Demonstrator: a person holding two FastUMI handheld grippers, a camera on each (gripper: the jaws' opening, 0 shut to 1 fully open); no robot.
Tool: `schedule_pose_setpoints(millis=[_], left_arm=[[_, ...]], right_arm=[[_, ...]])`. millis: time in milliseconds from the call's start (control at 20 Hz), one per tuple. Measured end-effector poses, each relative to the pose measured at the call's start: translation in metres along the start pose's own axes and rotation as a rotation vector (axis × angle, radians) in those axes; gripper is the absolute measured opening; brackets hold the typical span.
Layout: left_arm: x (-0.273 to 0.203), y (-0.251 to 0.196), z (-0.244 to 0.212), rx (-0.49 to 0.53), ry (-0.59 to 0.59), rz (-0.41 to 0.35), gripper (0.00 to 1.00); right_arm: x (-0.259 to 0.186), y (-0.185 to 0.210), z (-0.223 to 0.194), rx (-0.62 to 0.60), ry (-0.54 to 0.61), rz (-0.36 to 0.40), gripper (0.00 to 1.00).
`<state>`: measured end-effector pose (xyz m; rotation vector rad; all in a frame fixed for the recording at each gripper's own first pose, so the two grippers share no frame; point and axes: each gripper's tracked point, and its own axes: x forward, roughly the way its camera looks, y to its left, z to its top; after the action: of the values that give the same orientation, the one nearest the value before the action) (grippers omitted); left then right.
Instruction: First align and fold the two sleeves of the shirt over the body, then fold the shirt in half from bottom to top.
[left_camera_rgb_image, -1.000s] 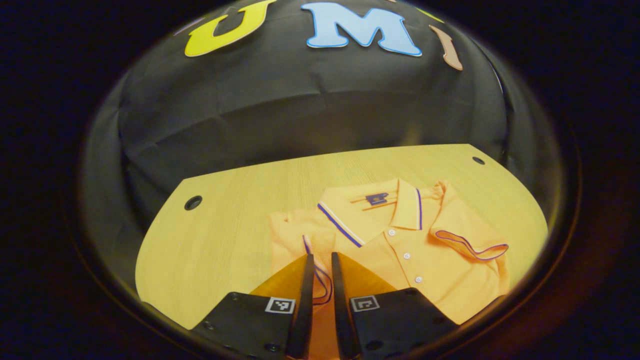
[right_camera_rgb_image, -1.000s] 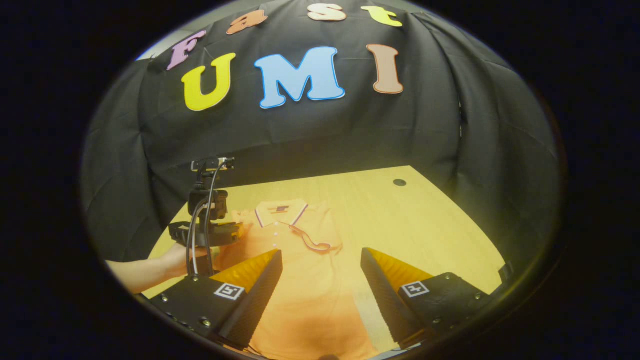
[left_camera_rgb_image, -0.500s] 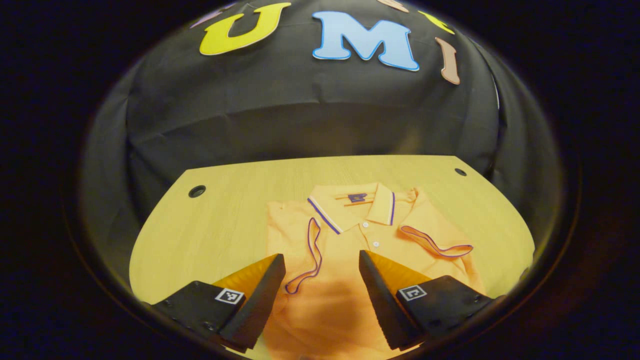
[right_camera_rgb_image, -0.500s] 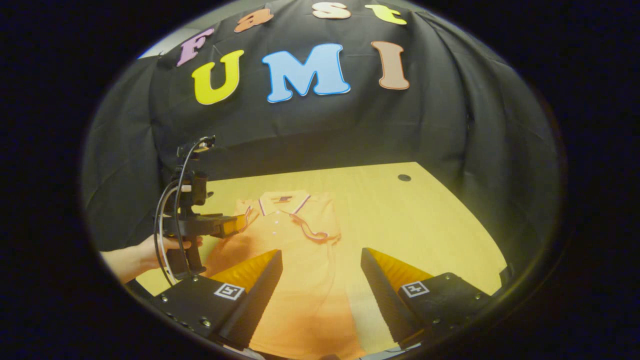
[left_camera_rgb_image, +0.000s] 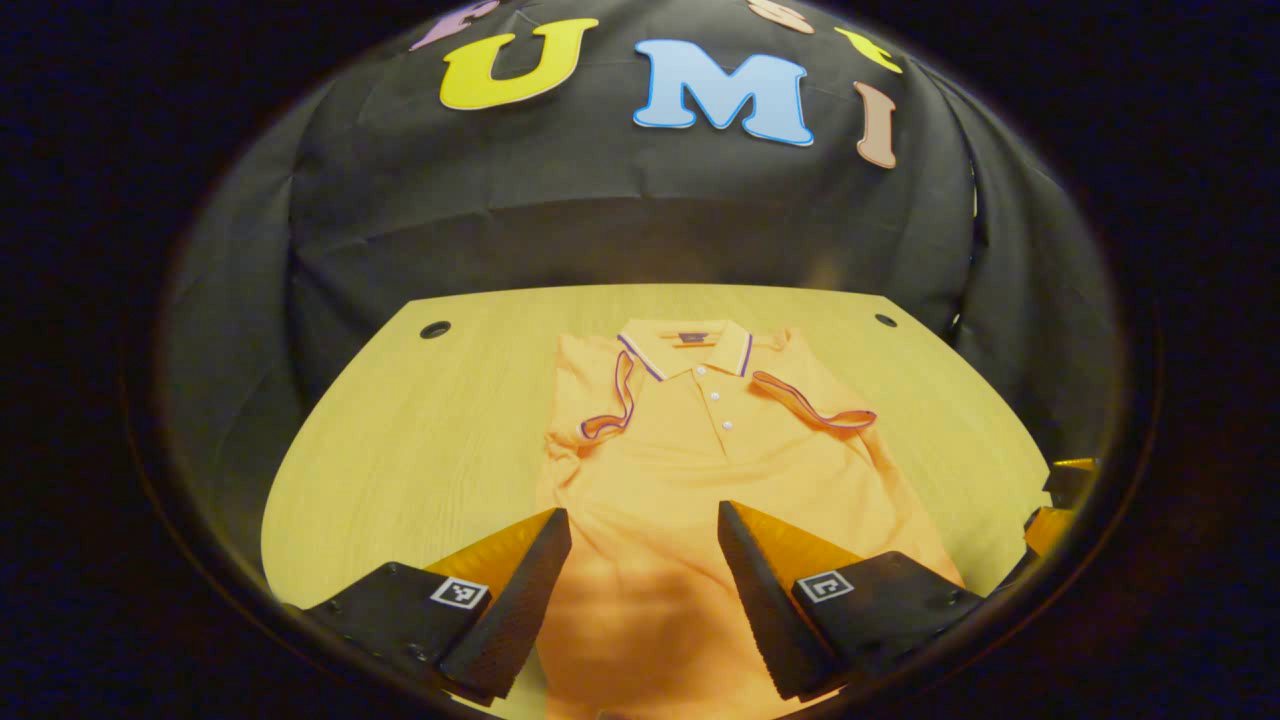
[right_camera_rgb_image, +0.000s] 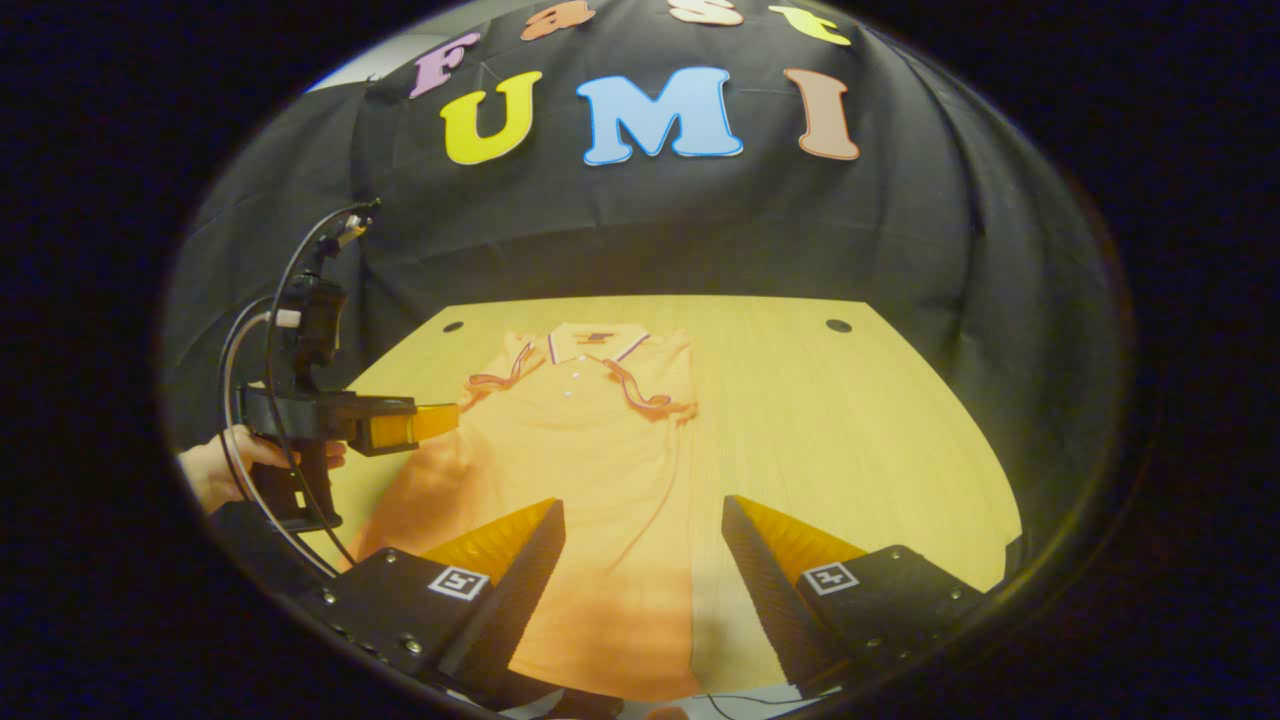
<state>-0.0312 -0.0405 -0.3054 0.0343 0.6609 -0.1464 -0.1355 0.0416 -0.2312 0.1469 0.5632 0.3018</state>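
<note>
Left gripper view. An orange short-sleeved polo shirt with purple-and-white trim (left_camera_rgb_image: 700, 460) lay flat, collar toward the black cloth wall, on a pale wood-grain counter (left_camera_rgb_image: 400, 440). Two round dark holes, one (left_camera_rgb_image: 435, 329) near the far left corner and one (left_camera_rgb_image: 886, 320) near the far right corner, marked the counter well apart from the shirt. Both sleeves were turned inward over the body, the left sleeve cuff (left_camera_rgb_image: 610, 400) and the right sleeve cuff (left_camera_rgb_image: 815, 405) lying beside the button placket. The shirt's hem was cut off at the bottom edge, behind the left claw (left_camera_rgb_image: 645, 560), whose fingers stood wide apart above the lower body of the shirt and held nothing. A shadow darkened the cloth between them. At the right edge a small part of the right claw (left_camera_rgb_image: 1060, 495) showed, too cut off to make out.

Right gripper view. The same shirt (right_camera_rgb_image: 590, 450) lay left of centre on the counter (right_camera_rgb_image: 850, 430). The left claw (right_camera_rgb_image: 420, 425), held by a hand (right_camera_rgb_image: 225, 465) with cables looping over it, hovered over the shirt's left edge; how far it stood open could not be told from this side. The right claw (right_camera_rgb_image: 645, 560) stood wide apart and empty above the shirt's lower right part.
</note>
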Motion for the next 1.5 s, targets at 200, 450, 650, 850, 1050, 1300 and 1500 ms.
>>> schedule_pose_setpoints(millis=[200,450,650,850,1050,1300,1500], left_arm=[[-0.026,-0.003,-0.037,0.002,0.04,-0.011,0.98],[-0.063,-0.009,-0.076,-0.011,0.079,-0.052,0.98],[-0.094,-0.002,-0.105,-0.03,0.109,-0.06,0.98],[-0.114,0.005,-0.131,-0.001,0.145,-0.079,0.95],[-0.127,0.013,-0.158,0.046,0.194,-0.087,0.95],[-0.138,0.015,-0.181,0.045,0.224,-0.078,0.95],[-0.14,0.016,-0.199,0.038,0.242,-0.056,0.95]], right_arm=[[-0.004,0.001,-0.03,0.006,0.06,0.002,0.98],[-0.005,-0.004,-0.07,0.014,0.148,-0.05,0.98],[-0.007,-0.008,-0.097,0.028,0.202,-0.086,0.98],[-0.01,-0.009,-0.121,0.078,0.251,-0.104,0.98],[-0.013,-0.009,-0.138,0.099,0.29,-0.114,0.98],[-0.017,-0.002,-0.154,0.08,0.318,-0.1,0.98],[-0.019,0.003,-0.16,0.029,0.326,-0.1,0.98]])
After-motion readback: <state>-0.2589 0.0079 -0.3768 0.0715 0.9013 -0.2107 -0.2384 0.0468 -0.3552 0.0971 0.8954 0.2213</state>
